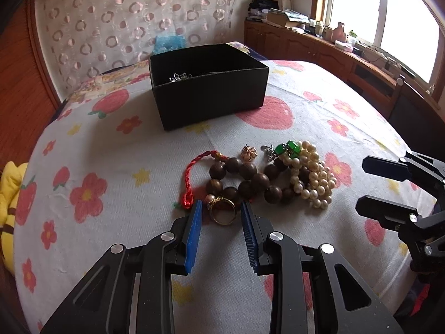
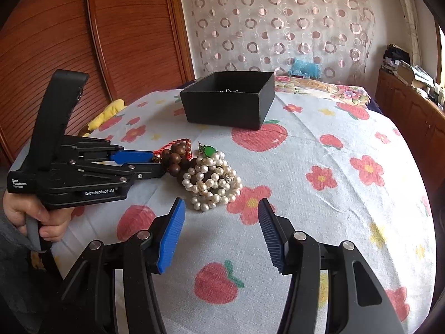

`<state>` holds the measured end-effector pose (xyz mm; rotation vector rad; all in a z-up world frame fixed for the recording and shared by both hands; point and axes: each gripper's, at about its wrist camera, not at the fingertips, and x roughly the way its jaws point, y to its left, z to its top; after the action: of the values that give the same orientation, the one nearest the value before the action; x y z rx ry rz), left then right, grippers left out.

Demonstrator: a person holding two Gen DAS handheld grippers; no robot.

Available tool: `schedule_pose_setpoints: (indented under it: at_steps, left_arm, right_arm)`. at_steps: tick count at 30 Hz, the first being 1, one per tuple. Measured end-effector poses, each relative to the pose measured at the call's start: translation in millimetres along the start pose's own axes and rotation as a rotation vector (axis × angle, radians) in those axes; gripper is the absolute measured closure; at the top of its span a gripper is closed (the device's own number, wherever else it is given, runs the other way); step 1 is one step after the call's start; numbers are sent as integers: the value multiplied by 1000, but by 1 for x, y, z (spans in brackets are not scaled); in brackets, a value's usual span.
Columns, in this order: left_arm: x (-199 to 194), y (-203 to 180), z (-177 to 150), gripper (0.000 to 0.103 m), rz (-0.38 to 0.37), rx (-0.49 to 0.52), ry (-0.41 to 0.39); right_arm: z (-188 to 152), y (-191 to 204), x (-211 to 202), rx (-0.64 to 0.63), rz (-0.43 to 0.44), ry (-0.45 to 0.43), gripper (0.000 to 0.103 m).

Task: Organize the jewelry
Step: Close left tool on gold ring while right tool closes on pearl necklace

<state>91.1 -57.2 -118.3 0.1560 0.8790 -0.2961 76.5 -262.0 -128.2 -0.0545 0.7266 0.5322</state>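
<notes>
black box sits on the bed, open-topped, a bit of silvery jewelry inside near its far wall. nearer the camera than the box: a heap of jewelry on the flowered sheet. wooden bead bracelet with red cord on the box-left side of the heap; pearl strand on the other side, touching the wooden beads; green stones at the pearl end closest to the box. gold ring lies at the heap's edge farthest from the box. left gripper straddles the ring, blue pads either side, gaps visible, not yet clamped. right gripper released, jaws wide, nothing between them, just short of the pearls. a hand grips the left tool's handle.
</notes>
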Motion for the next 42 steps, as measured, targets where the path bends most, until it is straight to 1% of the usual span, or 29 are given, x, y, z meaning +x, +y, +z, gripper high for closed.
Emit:
schedule_pose_setpoints:
  at_steps: [4,6,7,14,17,21,28,30,35,40,41,42]
  left_arm:
    - [0,0,-1,77,2,6,-8]
    - [-1,1,-4,83,-3,3,-13]
    - [-2,2,-5,84,-7,0,-14]
    - [-17,9,-7,84,-23,-25,-49]
    - [-27,12,-9,84,-38,-31,-69]
    - [-35,13,-10,84,-37,-29,-91]
    - [-44,15,-14,84,-51,-39,-116]
    - [-44,16,-14,84,-52,-39,-116]
    - [-44,16,-16,84,-55,-45,-112]
    - [-45,16,-18,84,-59,-49,-111]
    - [-44,17,-17,84,-58,-48,-112]
    - [-44,17,-17,84,-58,-47,-111]
  right_arm:
    - [1,0,0,-3,3,2,46]
    - [0,0,0,-4,4,5,46]
    - [0,0,0,-5,3,7,46]
    - [1,2,3,-16,-8,21,46]
    - [3,8,6,-42,-24,36,46]
    - [10,17,11,-84,-9,55,46]
    - [25,26,27,-162,-11,109,46]
    - [28,27,34,-182,-22,128,53]
    - [30,25,47,-202,-43,155,54]
    - [30,29,53,-229,-55,160,54]
    - [30,29,53,-235,-58,160,56]
    - [30,29,53,-240,-62,158,62]
